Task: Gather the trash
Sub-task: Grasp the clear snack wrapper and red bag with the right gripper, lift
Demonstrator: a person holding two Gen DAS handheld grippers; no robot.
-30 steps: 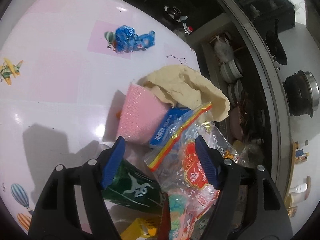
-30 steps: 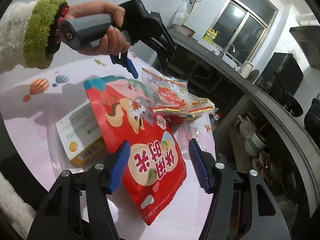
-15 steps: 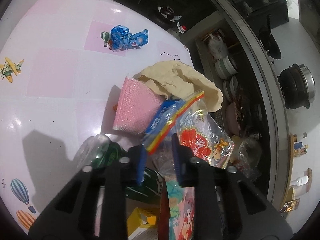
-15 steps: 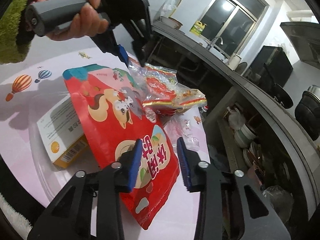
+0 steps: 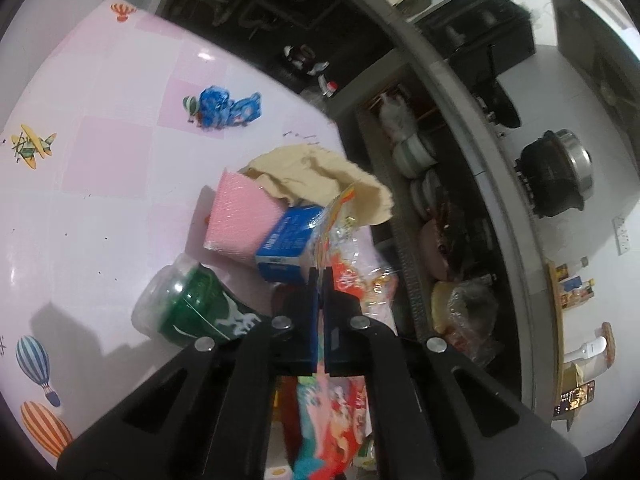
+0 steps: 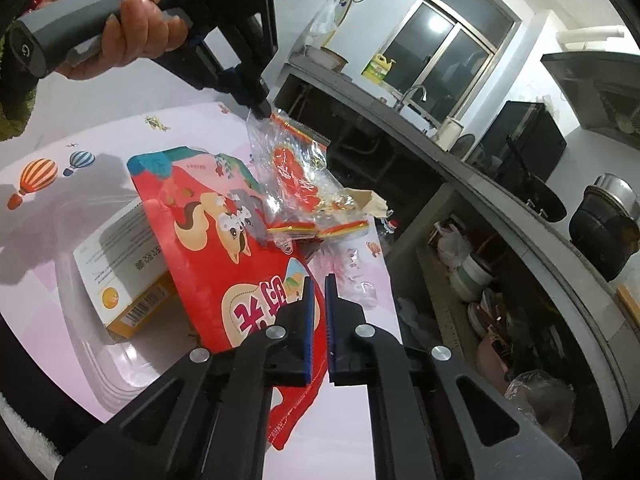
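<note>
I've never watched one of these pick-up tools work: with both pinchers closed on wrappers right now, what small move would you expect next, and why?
Probably a gentle lift of the left gripper. It is shut on a corner of the clear snack bag, whose lower end still rests on the red pouch, itself pinched by the right gripper. Raising it would separate the two.
</note>
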